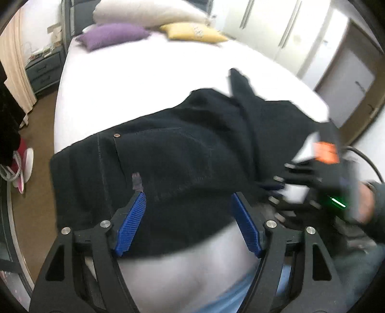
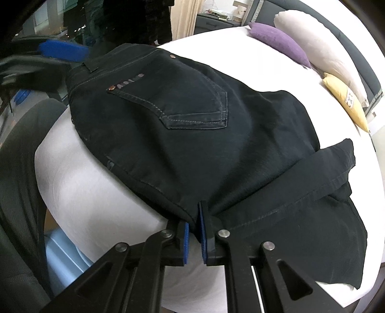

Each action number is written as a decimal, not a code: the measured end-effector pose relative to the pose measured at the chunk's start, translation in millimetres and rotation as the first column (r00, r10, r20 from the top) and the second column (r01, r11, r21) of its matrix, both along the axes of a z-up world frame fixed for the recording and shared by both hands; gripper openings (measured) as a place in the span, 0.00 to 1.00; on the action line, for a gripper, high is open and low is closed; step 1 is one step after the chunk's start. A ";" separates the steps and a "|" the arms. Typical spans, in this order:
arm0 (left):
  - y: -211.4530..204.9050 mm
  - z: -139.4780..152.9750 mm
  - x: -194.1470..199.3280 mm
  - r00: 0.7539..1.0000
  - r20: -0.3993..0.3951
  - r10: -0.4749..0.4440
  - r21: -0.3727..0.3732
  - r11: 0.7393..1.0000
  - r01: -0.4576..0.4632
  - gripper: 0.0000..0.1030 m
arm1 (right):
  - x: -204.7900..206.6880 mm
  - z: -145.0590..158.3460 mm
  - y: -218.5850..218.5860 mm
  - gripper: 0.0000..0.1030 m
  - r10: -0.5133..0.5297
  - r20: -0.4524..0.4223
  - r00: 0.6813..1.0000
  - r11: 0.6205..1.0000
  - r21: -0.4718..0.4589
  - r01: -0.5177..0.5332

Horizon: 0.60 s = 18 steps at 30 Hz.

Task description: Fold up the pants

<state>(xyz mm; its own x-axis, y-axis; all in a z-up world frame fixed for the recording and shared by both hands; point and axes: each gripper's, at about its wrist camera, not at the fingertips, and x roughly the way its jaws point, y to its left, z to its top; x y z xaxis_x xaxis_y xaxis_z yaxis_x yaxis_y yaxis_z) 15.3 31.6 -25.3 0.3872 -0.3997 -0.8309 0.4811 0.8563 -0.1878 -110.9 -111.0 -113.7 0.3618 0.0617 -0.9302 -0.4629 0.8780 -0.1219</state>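
Observation:
Dark navy jeans (image 1: 182, 154) lie folded on the white bed, back pocket up, near the bed's front edge; they also show in the right wrist view (image 2: 192, 134). My left gripper (image 1: 189, 196) is open, its blue pads spread wide over the jeans' near edge, holding nothing. My right gripper (image 2: 196, 211) is shut on the jeans' near folded edge by the crotch. A loose leg end (image 2: 336, 163) lies across the fold at the right. The right gripper shows blurred at the right of the left wrist view (image 1: 312, 183).
The white bed (image 1: 149, 79) carries a purple cushion (image 1: 113, 35), a yellow cushion (image 1: 192, 31) and a white pillow (image 1: 149, 12) at its head. A nightstand (image 1: 45, 67) stands at the left, wardrobes (image 1: 288, 31) at the right. Brown floor lies left of the bed.

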 end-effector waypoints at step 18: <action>-13.5 -58.0 34.0 0.984 -0.126 0.128 0.136 0.985 -0.110 0.70 | 50.8 44.5 -50.9 0.48 -0.197 -0.161 0.967 0.817 0.518 0.252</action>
<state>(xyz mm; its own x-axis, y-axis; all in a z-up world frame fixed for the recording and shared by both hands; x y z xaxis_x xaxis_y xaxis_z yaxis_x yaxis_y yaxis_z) 49.3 18.1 -83.3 0.3076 -0.2446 -0.9195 0.3522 0.9270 -0.1288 -60.1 -161.9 -69.2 0.3380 0.4834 -0.8075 -0.2296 0.8744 0.4273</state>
